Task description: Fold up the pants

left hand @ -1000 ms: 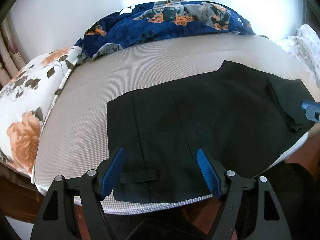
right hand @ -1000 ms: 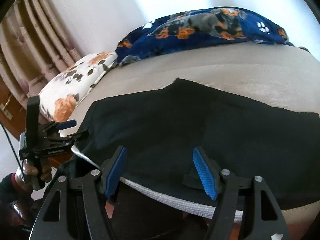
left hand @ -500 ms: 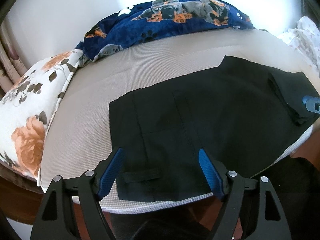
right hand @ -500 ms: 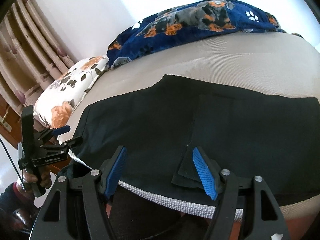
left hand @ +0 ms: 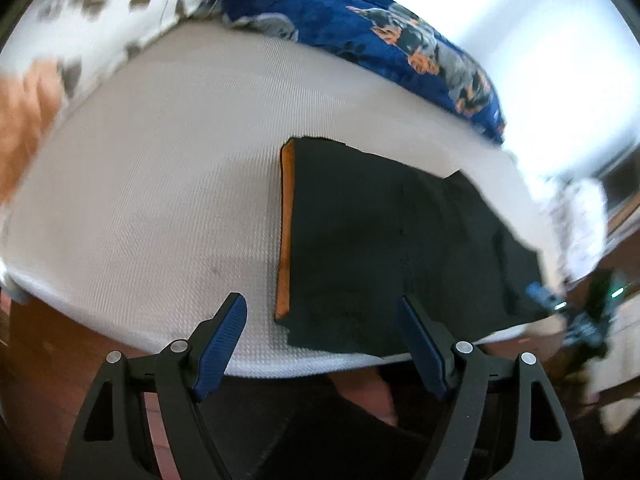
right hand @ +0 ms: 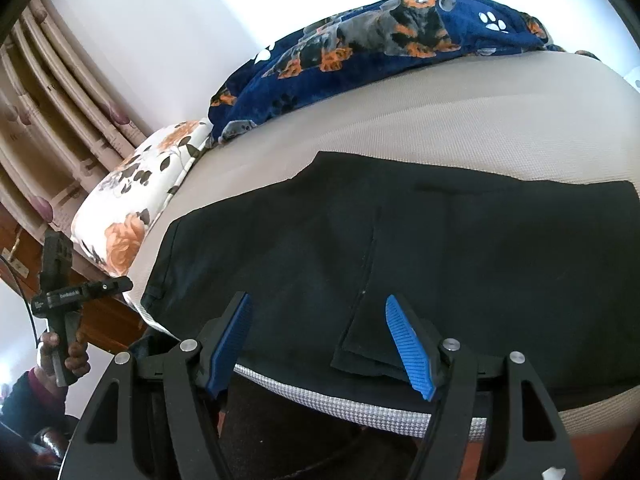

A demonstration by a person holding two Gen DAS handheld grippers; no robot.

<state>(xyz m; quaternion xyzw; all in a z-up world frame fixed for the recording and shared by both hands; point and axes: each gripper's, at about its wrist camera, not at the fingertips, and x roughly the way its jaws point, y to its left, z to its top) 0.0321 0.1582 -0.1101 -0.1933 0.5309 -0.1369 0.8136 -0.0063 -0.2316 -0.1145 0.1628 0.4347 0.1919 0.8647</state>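
Both tongs [left hand: 320, 344] [right hand: 318, 342] gape wide, empty, above black pants [right hand: 400, 248].

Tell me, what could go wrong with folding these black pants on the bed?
The pants lie right along the mattress edge, so a tug might slide them off. Both grippers, left gripper and right gripper, are open with nothing gripped, so a pinch might catch only the top layer. The loose flap near the right gripper could bunch up.

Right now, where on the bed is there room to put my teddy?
Free: the pale mattress left of the black pants, and the strip between pants and blue dog blanket. Crowded: the near edge, where the pants lie under both open grippers.
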